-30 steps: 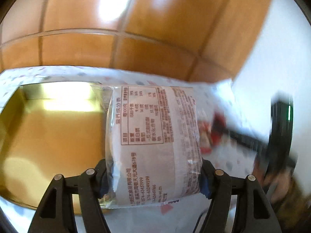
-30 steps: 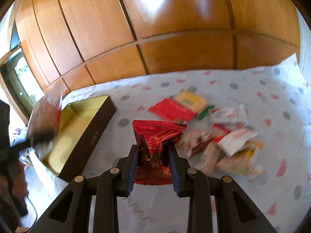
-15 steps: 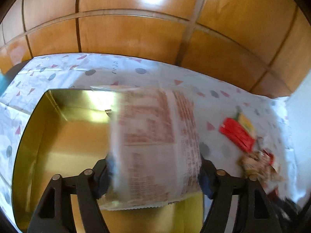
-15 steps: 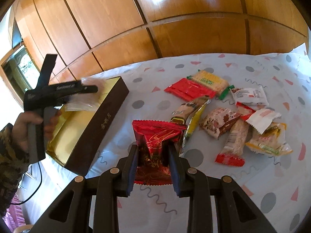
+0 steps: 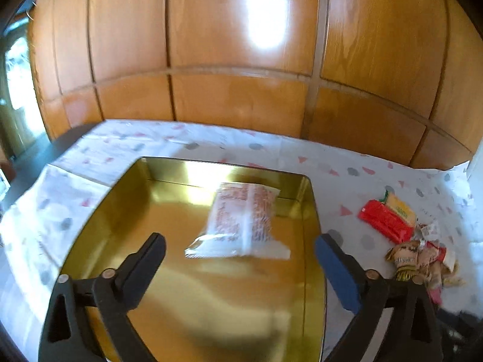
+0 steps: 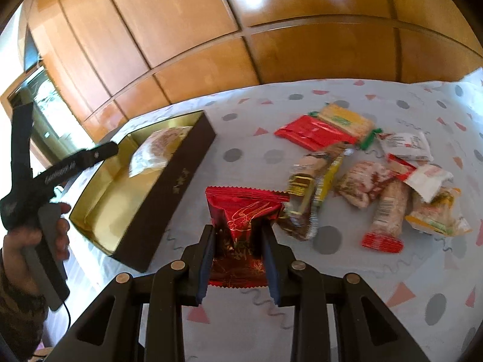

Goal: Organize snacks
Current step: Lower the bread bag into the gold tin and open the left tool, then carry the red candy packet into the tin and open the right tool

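At the surface's left edge sits the gold-lined box [image 5: 311, 211], a clear snack packet with red print [image 5: 241, 223] lying inside near its far wall. The left gripper [image 5: 240, 250] hangs over the box, its jaws opening wide and clear of the packet. The right gripper [image 6: 238, 259] is clamped on a red foil packet [image 6: 244, 211]. Loose snacks [image 6: 371, 175] are heaped toward the surface's right edge.
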Demonstrator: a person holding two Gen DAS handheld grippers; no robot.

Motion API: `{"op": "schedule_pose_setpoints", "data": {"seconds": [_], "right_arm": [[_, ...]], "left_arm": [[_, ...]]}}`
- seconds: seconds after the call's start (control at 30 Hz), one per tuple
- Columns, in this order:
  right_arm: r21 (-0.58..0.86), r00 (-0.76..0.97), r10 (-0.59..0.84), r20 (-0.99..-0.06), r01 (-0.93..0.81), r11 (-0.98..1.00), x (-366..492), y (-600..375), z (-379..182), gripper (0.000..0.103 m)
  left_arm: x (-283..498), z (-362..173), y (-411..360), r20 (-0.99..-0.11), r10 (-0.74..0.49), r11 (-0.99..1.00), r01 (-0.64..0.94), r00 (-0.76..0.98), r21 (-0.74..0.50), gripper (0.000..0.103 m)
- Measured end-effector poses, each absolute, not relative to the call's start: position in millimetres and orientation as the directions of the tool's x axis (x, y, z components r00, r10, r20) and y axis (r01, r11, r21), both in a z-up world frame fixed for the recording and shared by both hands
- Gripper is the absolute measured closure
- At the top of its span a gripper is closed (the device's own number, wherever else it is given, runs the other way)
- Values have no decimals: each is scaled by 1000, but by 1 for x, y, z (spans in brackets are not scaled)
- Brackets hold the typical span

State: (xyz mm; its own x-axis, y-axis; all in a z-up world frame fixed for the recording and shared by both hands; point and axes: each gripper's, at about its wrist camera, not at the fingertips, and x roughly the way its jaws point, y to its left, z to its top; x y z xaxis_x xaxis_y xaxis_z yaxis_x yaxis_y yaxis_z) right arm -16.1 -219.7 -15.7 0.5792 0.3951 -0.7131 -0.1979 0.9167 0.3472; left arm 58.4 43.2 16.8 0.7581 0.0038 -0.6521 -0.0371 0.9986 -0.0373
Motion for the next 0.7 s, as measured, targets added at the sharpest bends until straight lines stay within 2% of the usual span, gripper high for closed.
{"op": "schedule_pose_setpoints", "data": {"seconds": [0.4, 0.7], "right_arm": [[326, 521, 500, -692, -393, 860, 5, -150, 9, 72], [338, 495, 542, -679, -445, 829, 32, -103, 27, 72]], "left_arm": [[11, 8, 72, -664, 68, 996, -94, 745, -4, 0], [0, 3, 102, -673, 114, 985, -173, 731, -21, 0]]}}
